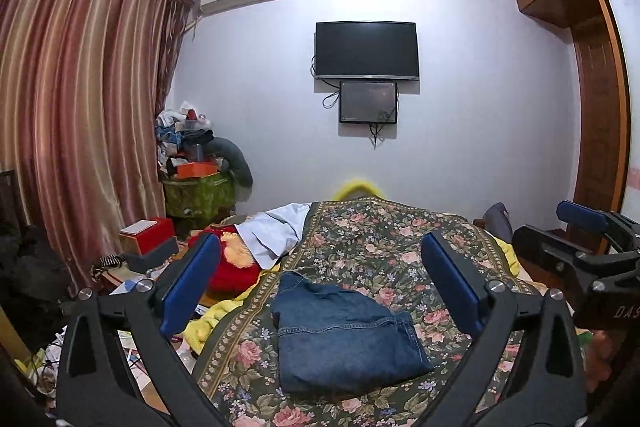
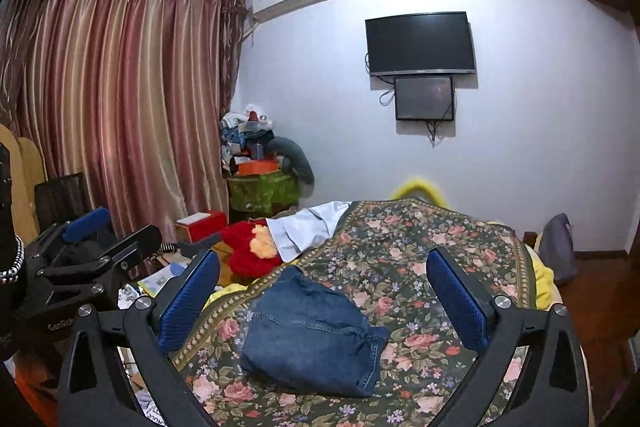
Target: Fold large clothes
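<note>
Across the bed lies a floral bedspread [image 1: 380, 239], dark green with pink roses, and near its close end sit the jeans [image 1: 344, 331], folded down to a compact blue packet. From where I steer, that denim looks thick and fairly heavy for its bulk, stiff at the seams and hem, not slippery, and nothing about it is fragile. I judge the layers would slide apart if I took only the top one, so I would pinch through the whole stack at a folded edge, one side per tool. My left gripper [image 1: 320, 291] stands wide open with nothing between its blue pads, hanging above the jeans. My right gripper [image 2: 324, 297] is equally spread and empty, clear of the cloth.
</note>
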{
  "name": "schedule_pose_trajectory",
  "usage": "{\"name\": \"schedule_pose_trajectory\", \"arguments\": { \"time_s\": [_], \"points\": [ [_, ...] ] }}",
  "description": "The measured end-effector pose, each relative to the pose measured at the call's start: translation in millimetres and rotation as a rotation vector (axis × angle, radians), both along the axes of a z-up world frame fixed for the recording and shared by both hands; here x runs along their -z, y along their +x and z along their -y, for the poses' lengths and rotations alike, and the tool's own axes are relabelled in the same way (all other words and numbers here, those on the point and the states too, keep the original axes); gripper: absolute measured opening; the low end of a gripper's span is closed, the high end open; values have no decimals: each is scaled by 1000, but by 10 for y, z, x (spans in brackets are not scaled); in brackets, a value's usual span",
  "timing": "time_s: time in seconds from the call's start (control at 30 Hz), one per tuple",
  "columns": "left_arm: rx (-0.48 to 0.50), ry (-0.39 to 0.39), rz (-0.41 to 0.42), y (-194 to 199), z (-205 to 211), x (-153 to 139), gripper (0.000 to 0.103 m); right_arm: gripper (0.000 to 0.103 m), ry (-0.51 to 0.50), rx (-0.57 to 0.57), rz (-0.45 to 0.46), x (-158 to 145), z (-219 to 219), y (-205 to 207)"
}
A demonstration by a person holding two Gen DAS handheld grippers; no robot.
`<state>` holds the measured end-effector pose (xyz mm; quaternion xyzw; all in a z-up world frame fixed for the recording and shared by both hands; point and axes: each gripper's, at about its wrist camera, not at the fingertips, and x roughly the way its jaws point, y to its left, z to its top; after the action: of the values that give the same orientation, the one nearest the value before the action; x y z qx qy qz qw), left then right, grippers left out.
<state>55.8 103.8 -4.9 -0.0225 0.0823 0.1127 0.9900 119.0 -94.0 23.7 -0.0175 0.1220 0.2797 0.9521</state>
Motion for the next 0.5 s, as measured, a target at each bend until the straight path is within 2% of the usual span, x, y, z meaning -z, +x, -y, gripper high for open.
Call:
{"name": "schedule_pose_trajectory", "arguments": {
  "time_s": [0.5],
  "points": [
    [8,-1,-19,4,32,72,102,103,26,28,-50,55,86,112]
  ]
}}
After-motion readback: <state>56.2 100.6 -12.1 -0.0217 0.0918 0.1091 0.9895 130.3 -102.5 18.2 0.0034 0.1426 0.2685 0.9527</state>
